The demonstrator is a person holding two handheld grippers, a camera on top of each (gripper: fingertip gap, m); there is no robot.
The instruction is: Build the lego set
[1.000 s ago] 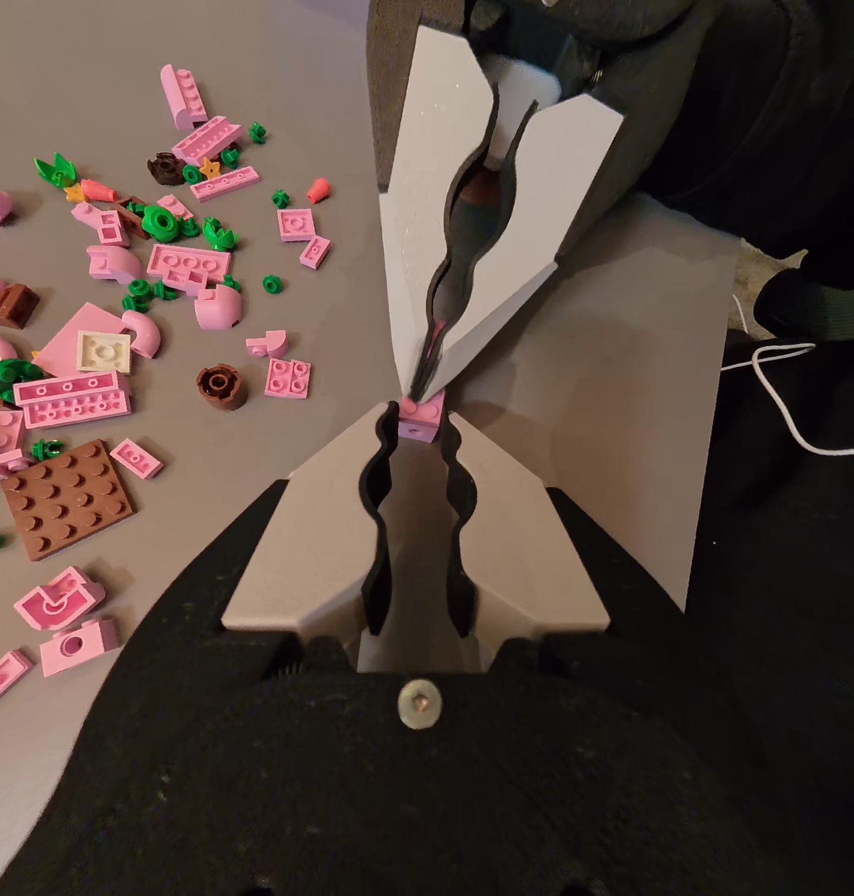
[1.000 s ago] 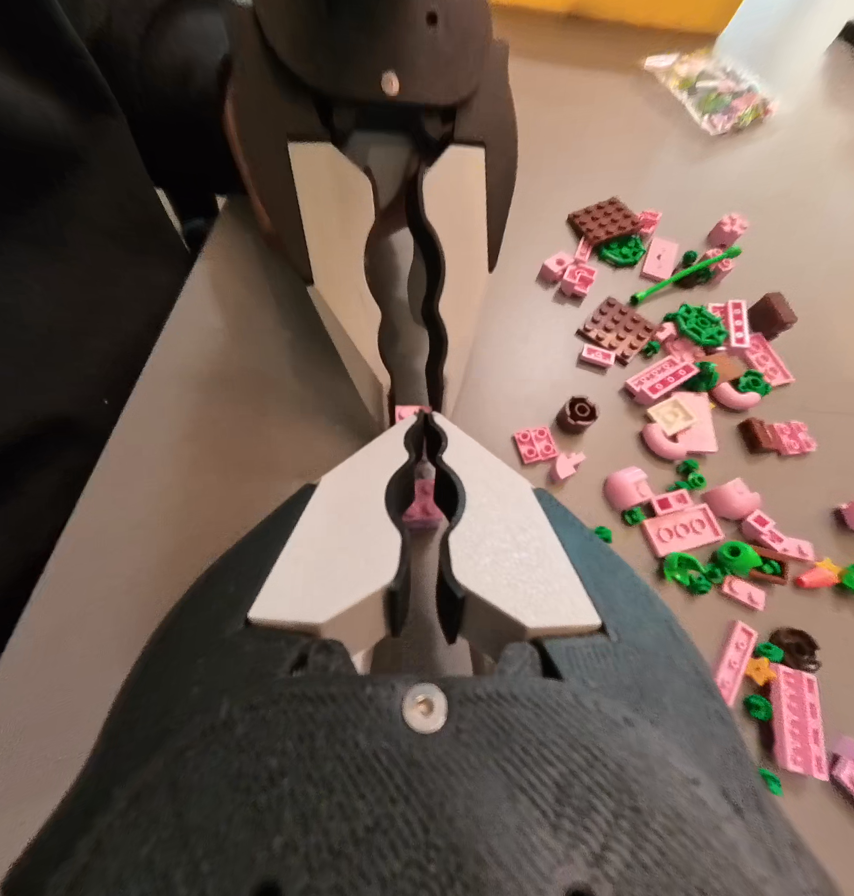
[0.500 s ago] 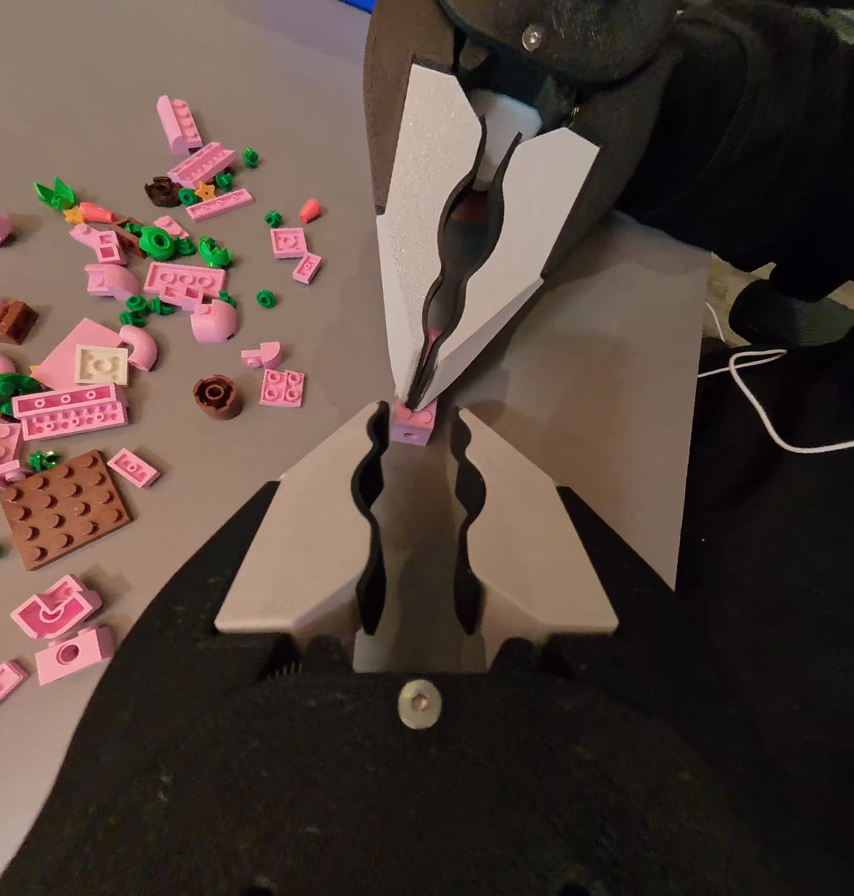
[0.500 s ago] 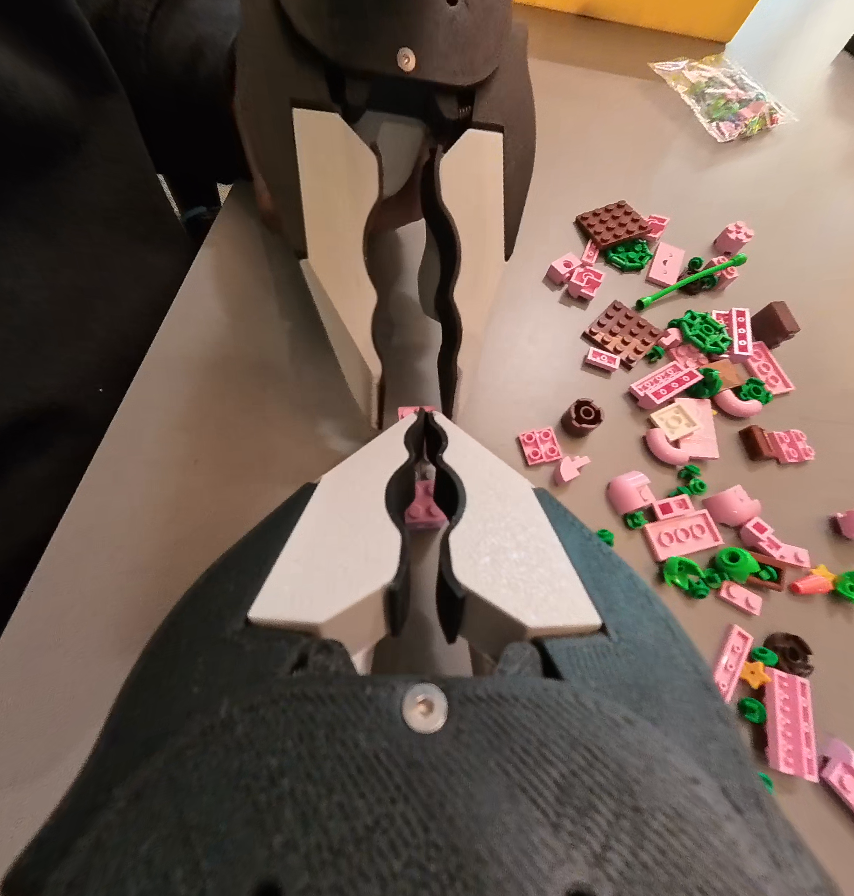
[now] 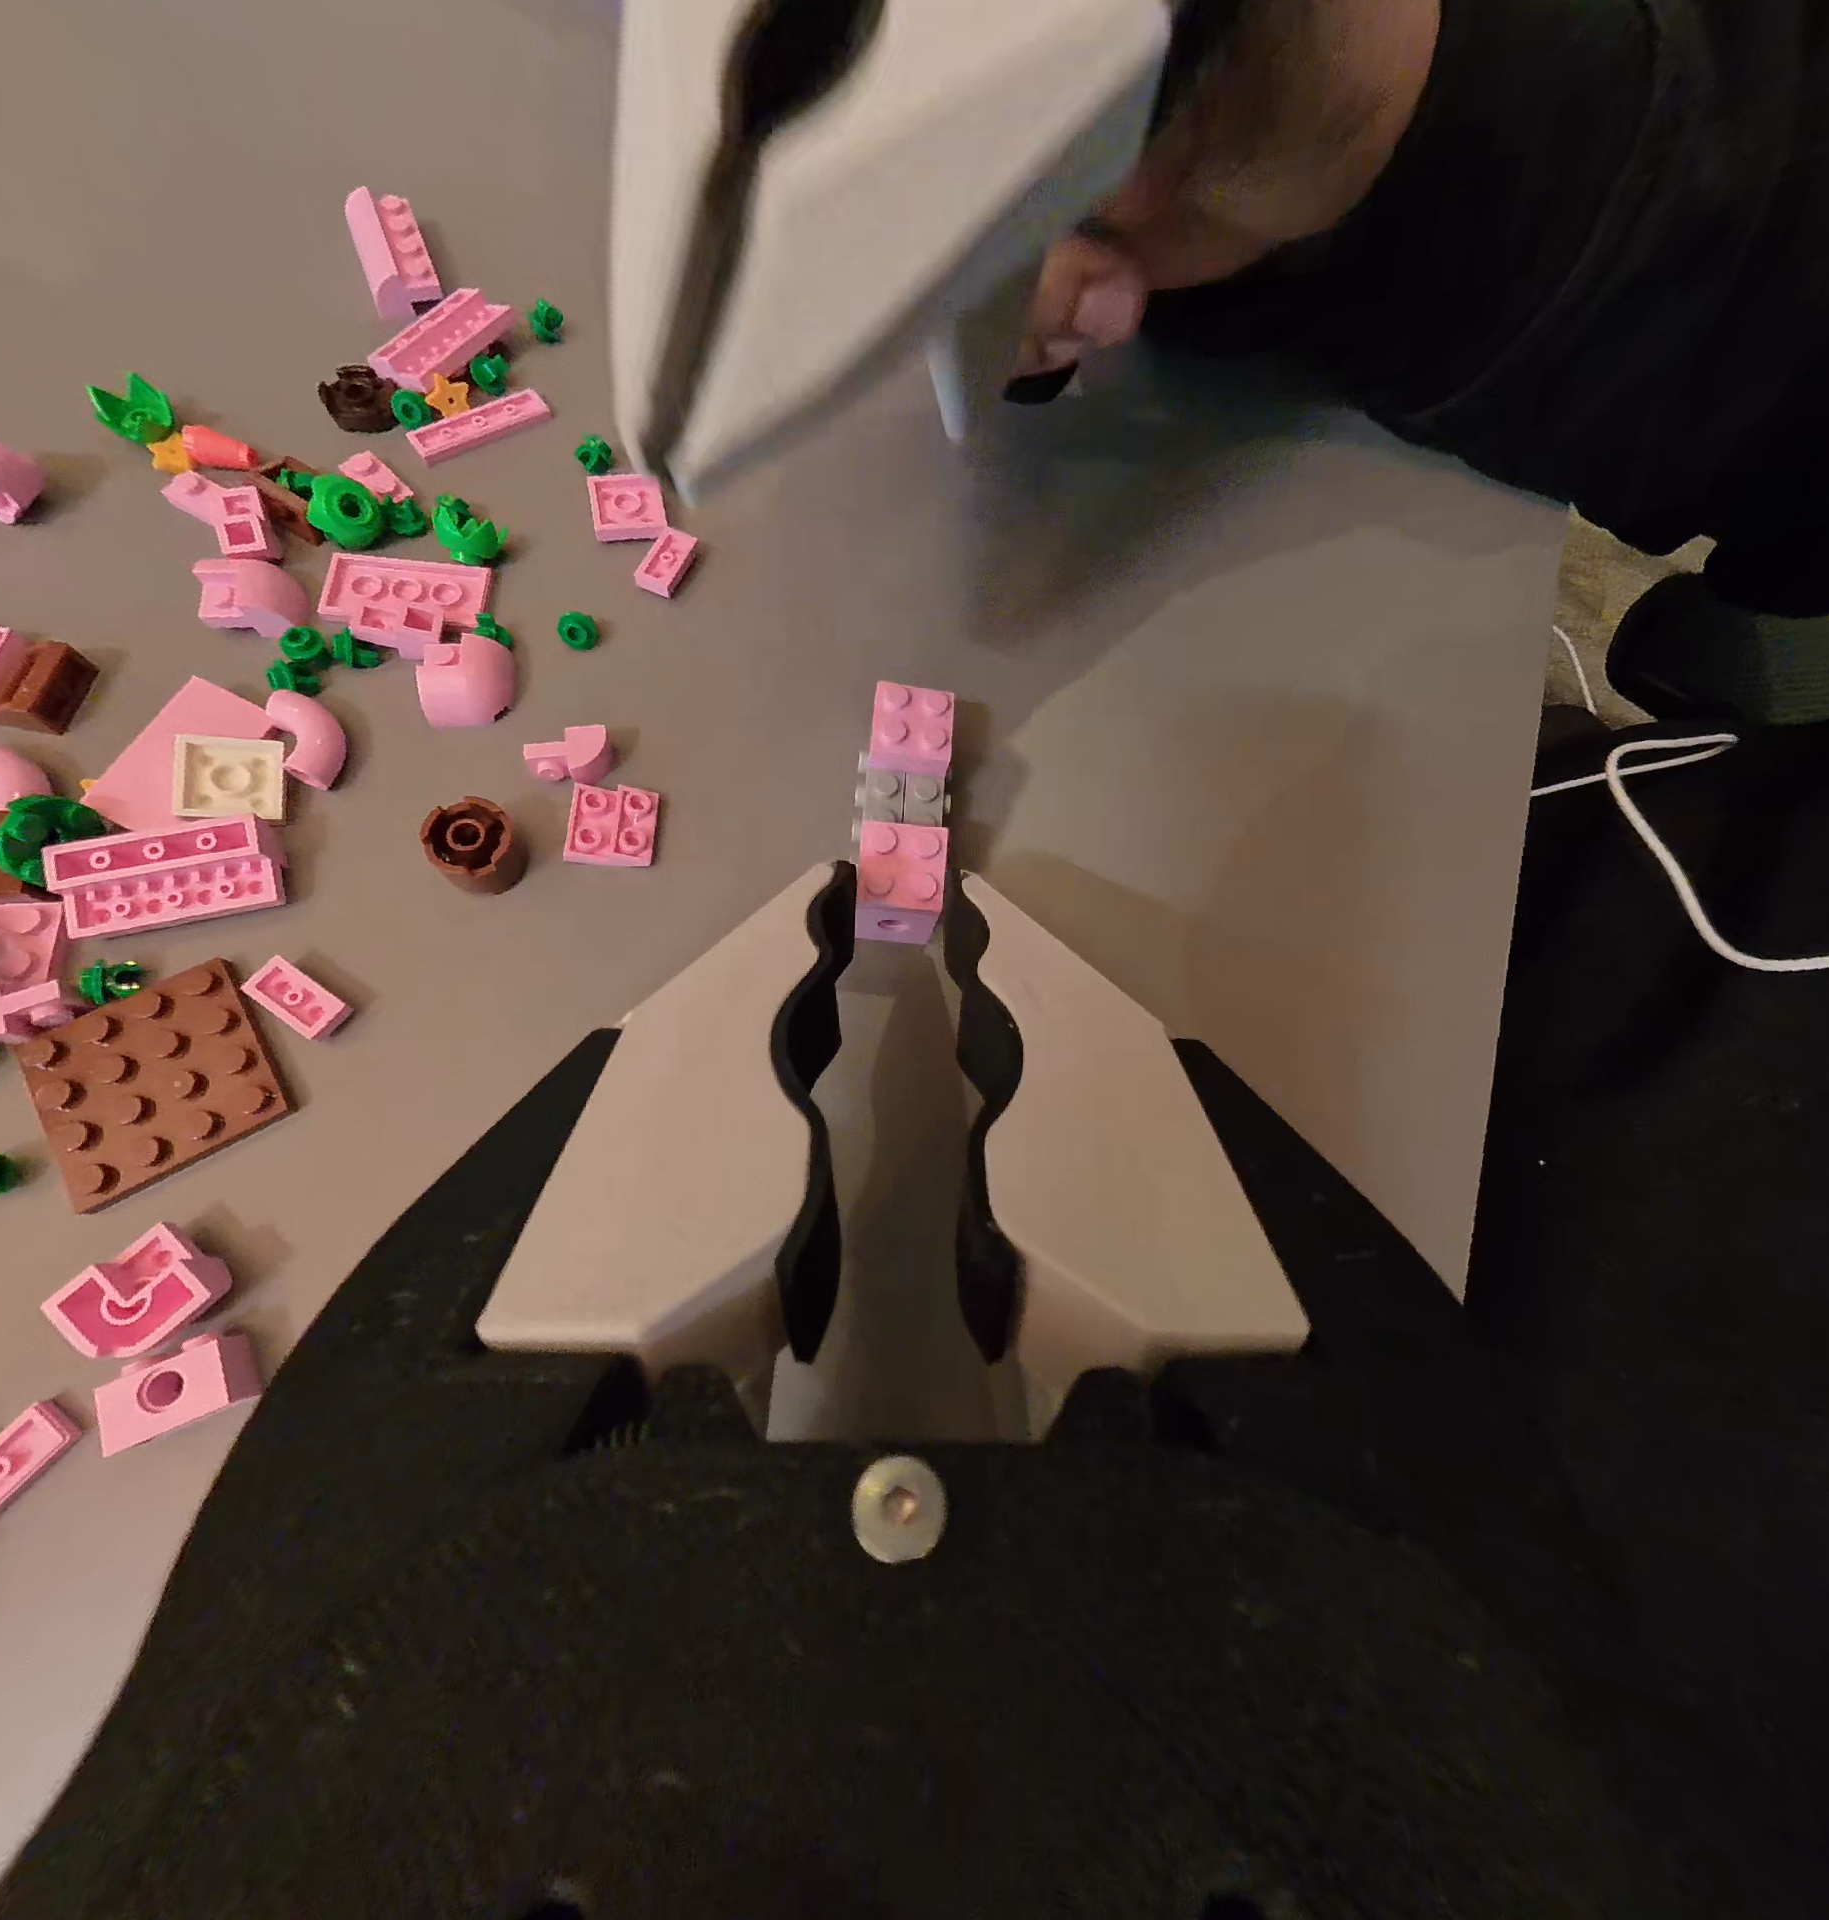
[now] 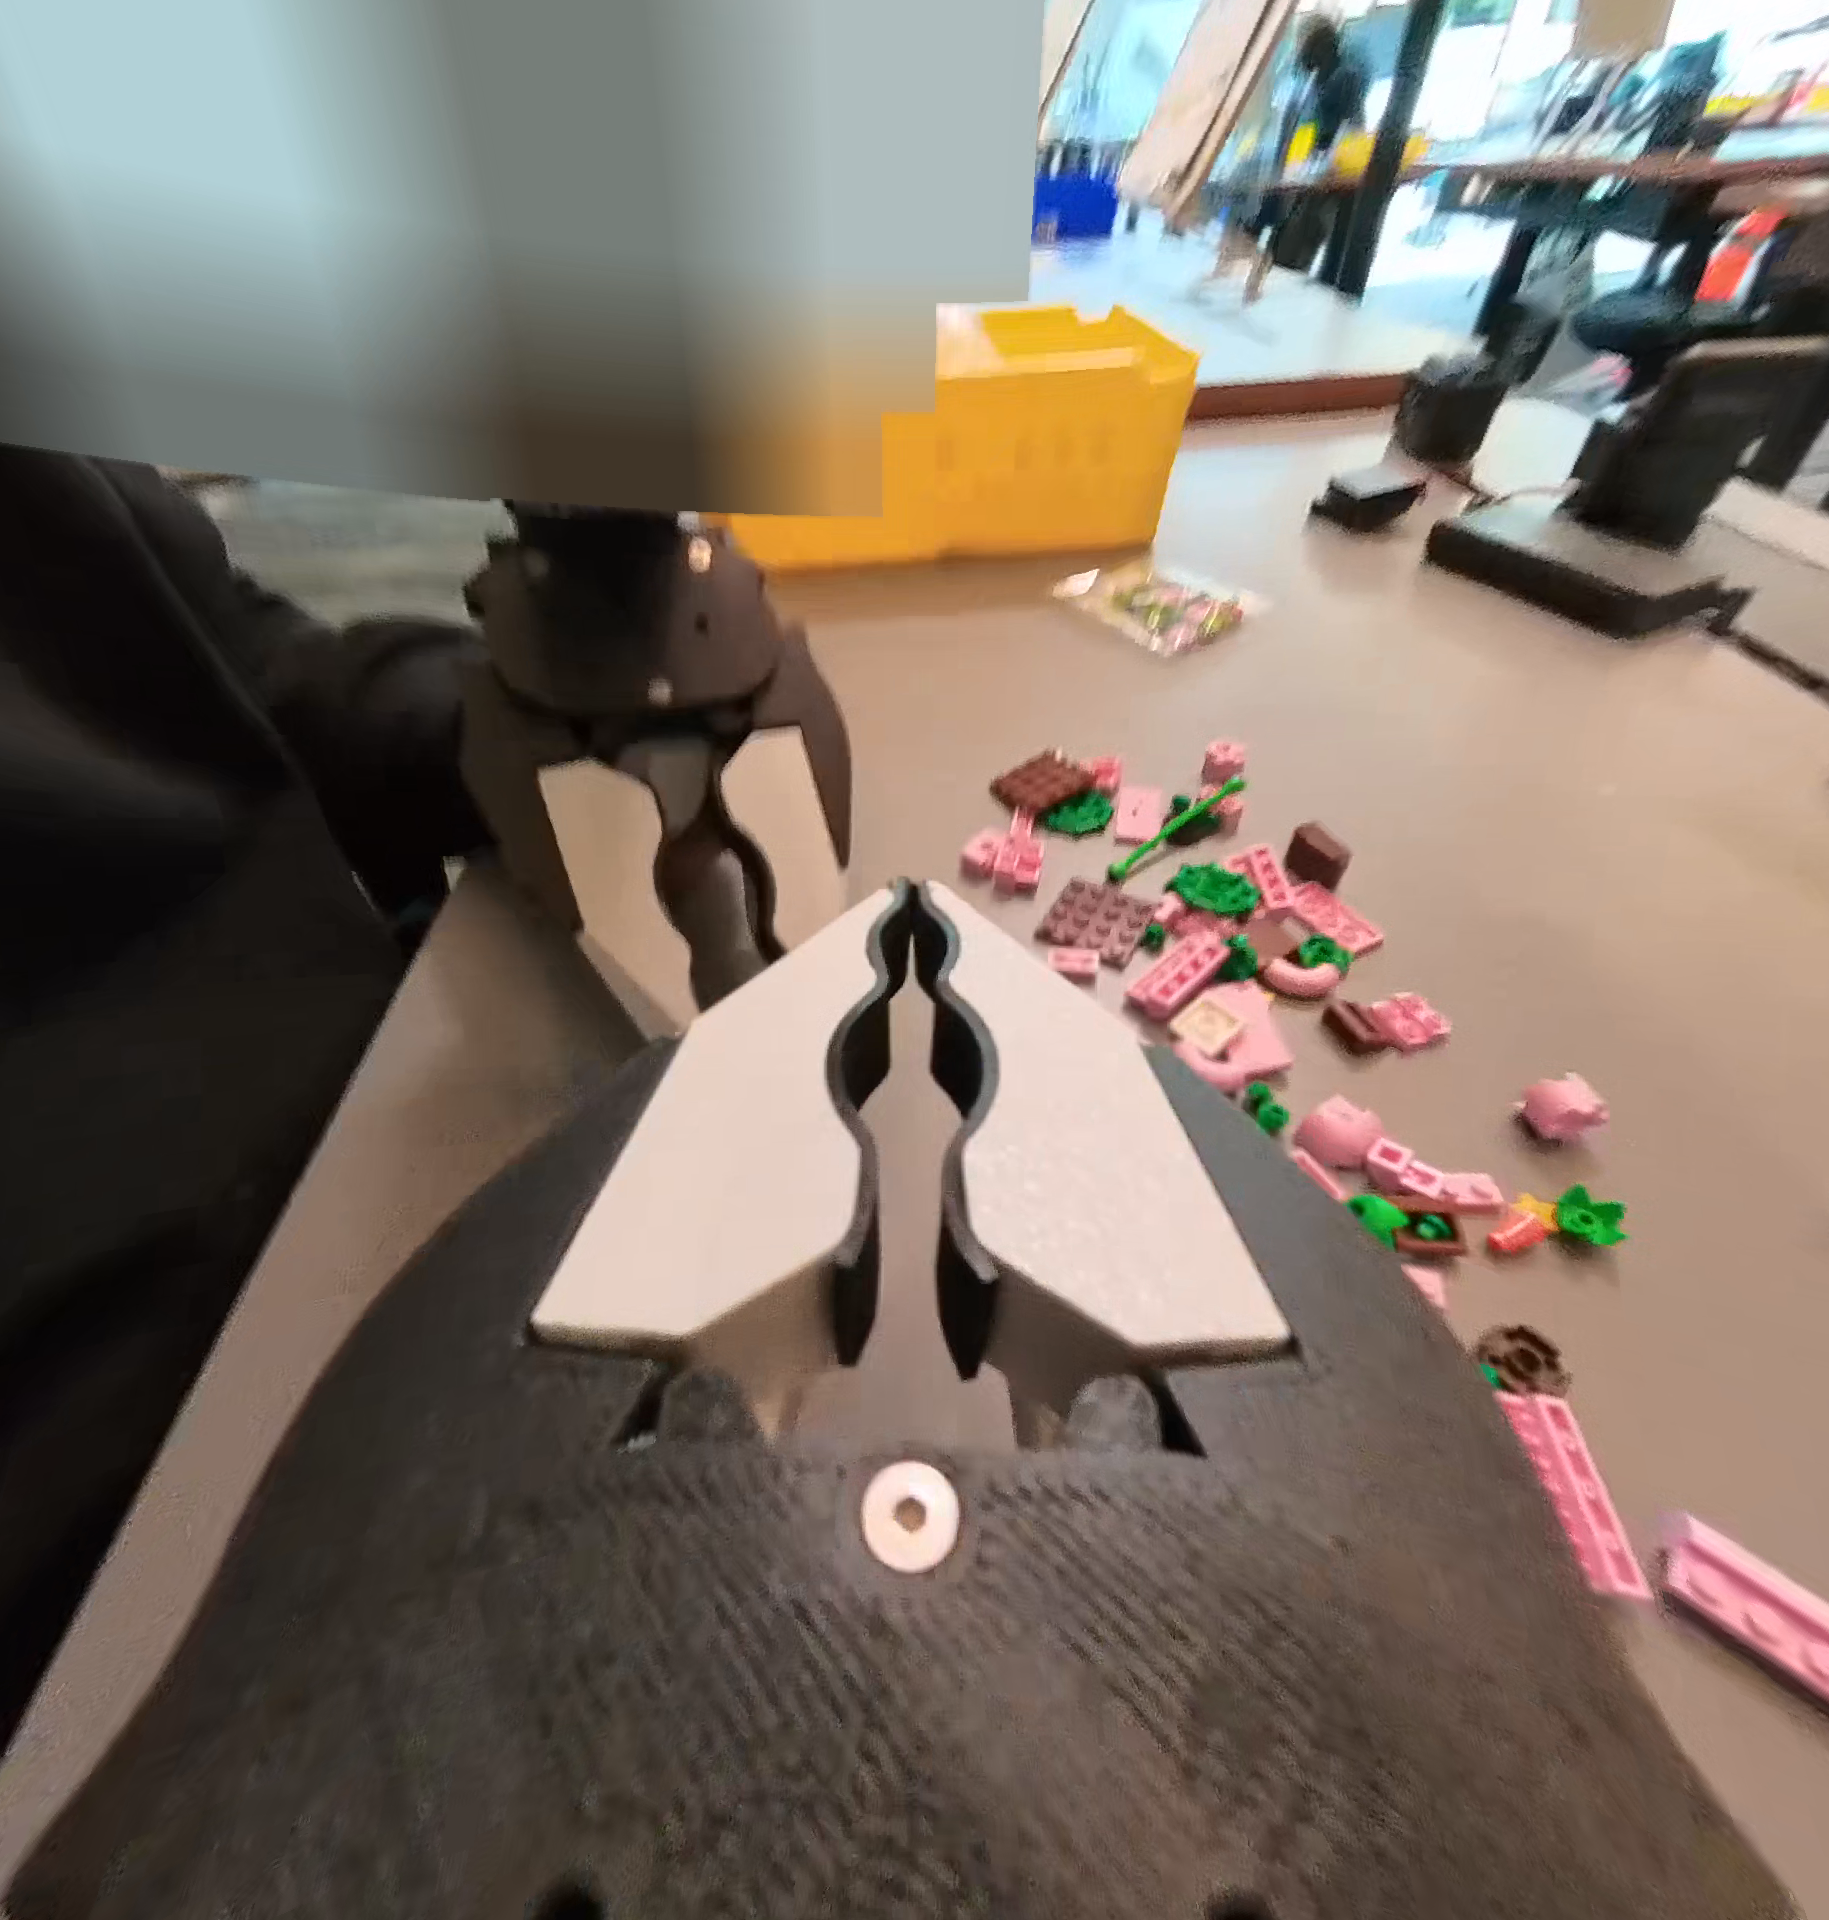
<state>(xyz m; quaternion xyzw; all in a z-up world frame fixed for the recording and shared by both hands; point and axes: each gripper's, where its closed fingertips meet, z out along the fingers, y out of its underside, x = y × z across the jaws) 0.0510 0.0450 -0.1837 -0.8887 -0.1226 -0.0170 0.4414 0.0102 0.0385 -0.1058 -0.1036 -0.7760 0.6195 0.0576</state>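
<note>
A small assembly [image 5: 905, 790] of two pink bricks with a grey brick between them lies on the grey table [image 5: 1201, 831]. My left gripper [image 5: 897, 883] is shut on its near pink brick. The assembly's far end points away from me. My right gripper [image 6: 910, 888] is shut with nothing between its fingers. It hangs above the table; in the left wrist view it is blurred [image 5: 671, 478] and up and to the left of the assembly. In the right wrist view the left gripper [image 6: 728, 966] shows behind my fingers, which hide the assembly.
Loose pink, green and brown pieces are spread on the left, among them a brown plate [image 5: 151, 1081] and a brown round piece [image 5: 474, 842]. The table edge [image 5: 1512, 935] and a white cord [image 5: 1668, 831] are on the right. A yellow bin [image 6: 1045, 447] and a bag of pieces [image 6: 1149, 613] stand farther back.
My right gripper has pulled off the assembly, up and to the left, and the small pink piece between its fingers is gone. The whole assembly now shows. The left gripper stays on it.
</note>
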